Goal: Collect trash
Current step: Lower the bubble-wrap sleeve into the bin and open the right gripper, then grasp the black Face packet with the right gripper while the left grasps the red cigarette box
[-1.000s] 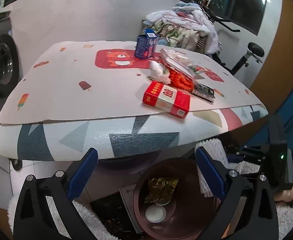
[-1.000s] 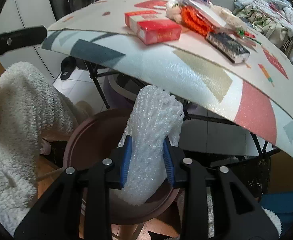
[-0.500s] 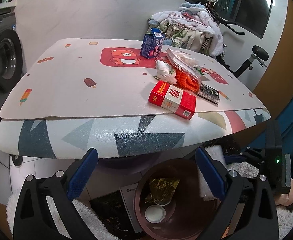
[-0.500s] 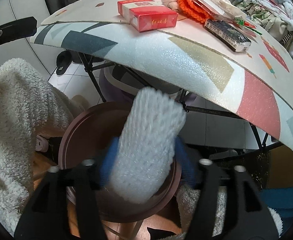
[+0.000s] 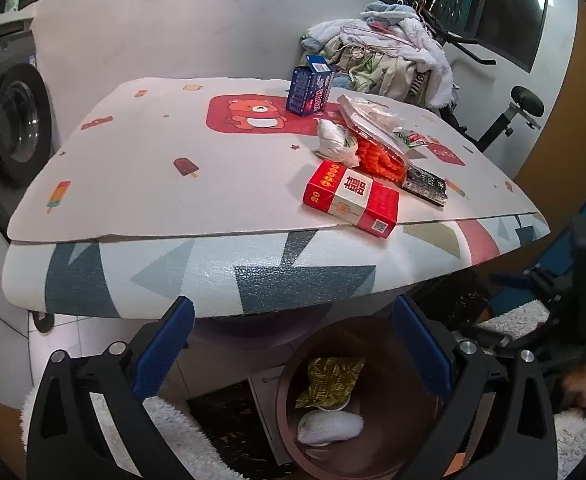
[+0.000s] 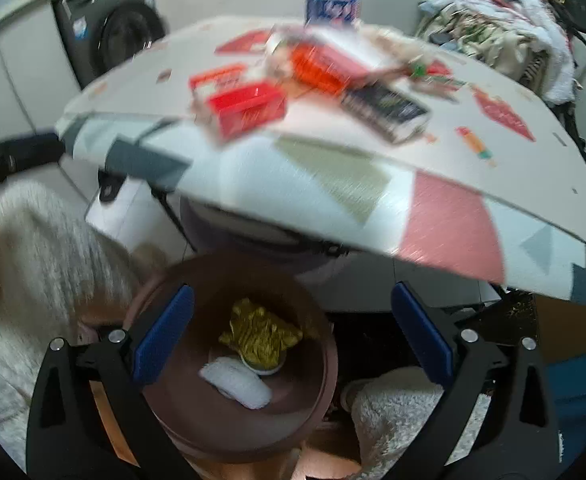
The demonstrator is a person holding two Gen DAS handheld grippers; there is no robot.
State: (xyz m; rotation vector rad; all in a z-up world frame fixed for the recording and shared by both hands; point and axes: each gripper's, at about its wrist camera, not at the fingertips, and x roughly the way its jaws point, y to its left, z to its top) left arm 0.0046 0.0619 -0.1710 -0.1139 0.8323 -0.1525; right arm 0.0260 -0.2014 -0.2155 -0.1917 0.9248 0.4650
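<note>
A brown trash bin (image 5: 413, 432) stands on the floor under the table's front edge; it also shows in the right wrist view (image 6: 325, 364). Inside lie a white foam net sleeve (image 5: 330, 428) (image 6: 237, 380) and a gold wrapper (image 5: 329, 378) (image 6: 259, 334). My left gripper (image 5: 293, 344) is open and empty above the bin. My right gripper (image 6: 289, 332) is open and empty above the bin. On the table (image 5: 141, 168) lie a red box (image 5: 351, 199), a white crumpled bag (image 5: 333, 142), an orange net in a clear pack (image 5: 379, 152), a black packet (image 5: 427, 186) and a blue carton (image 5: 310, 90).
A washing machine (image 5: 13, 128) stands left of the table. A pile of clothes (image 5: 389, 56) and an exercise bike (image 5: 513, 116) are behind it on the right. The person's fluffy white sleeves (image 6: 41, 264) are near the bin. The right wrist view is blurred.
My right gripper opened and let go of the white foam net sleeve, which dropped into the bin. The right gripper then rose. The left gripper rose slightly.
</note>
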